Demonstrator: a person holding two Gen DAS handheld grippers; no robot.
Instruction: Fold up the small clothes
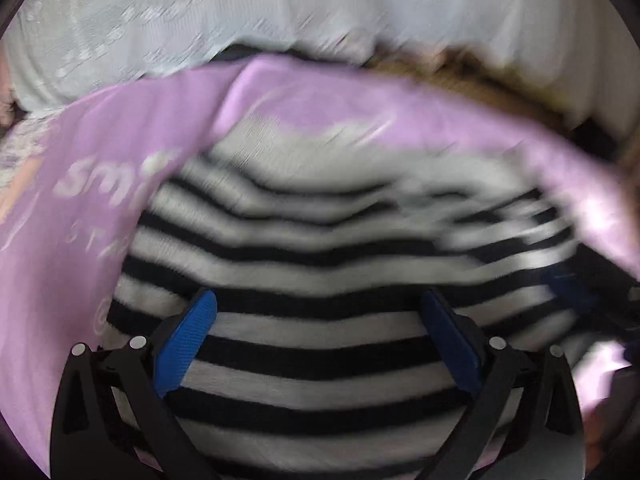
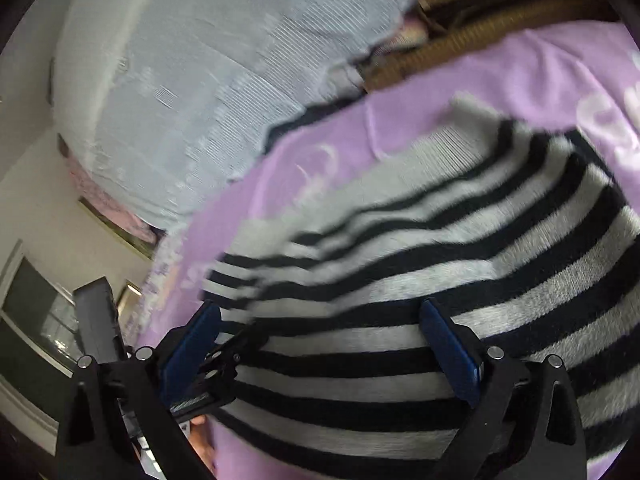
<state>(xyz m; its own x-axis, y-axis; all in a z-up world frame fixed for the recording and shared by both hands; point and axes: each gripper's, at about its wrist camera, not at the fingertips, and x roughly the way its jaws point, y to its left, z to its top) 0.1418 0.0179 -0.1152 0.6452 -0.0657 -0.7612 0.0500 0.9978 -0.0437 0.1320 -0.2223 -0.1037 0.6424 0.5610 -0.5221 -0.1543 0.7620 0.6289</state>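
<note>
Striped in black and white, a fuzzy little top (image 1: 320, 264) fills most of both wrist views, and it lies on a purple cloth (image 1: 80, 240) with white letters on it. The purple cloth shows all around the striped top: to its left, past its far edge, and to its right. Beyond the purple cloth there is a pale blue-grey knit cloth (image 1: 200, 20), and a bit of brown floor or mat (image 2: 480, 40) shows next to that. The left gripper (image 1: 320, 312) is over the near part of the striped top with its two blue fingers spread wide, and it holds nothing. The right gripper (image 2: 320, 316) is over the striped top too, also spread wide with nothing between its blue fingers. Both pictures are blurry, so I cannot tell if the fingers touch the top.
</note>
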